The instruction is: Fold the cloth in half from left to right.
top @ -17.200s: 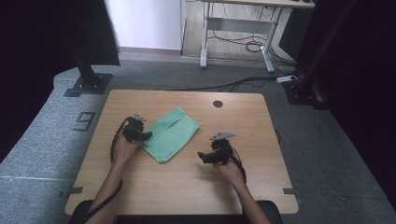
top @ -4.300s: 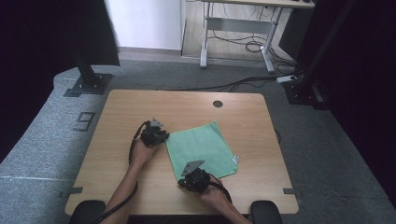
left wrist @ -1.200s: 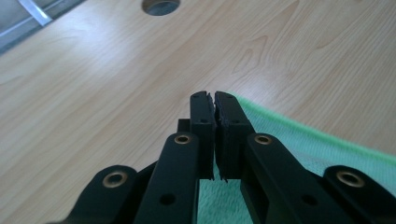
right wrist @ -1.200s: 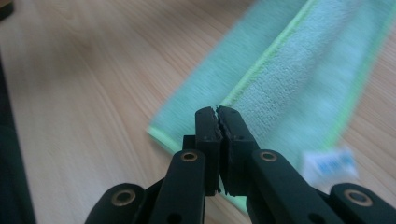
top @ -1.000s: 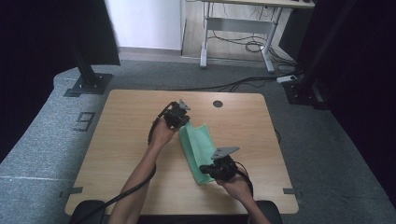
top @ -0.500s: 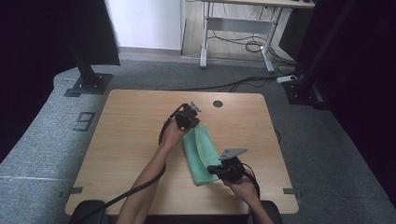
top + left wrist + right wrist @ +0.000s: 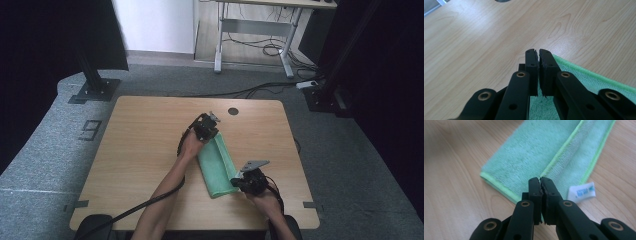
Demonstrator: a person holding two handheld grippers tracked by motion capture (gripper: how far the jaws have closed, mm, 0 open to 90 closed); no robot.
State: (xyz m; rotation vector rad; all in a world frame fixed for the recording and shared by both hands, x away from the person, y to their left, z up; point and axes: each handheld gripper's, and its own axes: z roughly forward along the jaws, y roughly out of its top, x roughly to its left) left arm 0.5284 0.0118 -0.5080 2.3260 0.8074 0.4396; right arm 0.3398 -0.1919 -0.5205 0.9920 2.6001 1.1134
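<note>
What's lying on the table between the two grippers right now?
The folded green cloth runs between the left gripper at its far end and the right gripper at its near end, as the high view shows.

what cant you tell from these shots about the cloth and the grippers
- Left gripper, left gripper view: the jaws stand together over the cloth edge; whether they pinch it is hidden by the jaws themselves.
- Right gripper, right gripper view: the same, at the cloth's folded edge.
- Label, right gripper view: its print is too small and blurred to read.
- High view: both grippers too small to show their jaws; the person's hands cover them.
</note>
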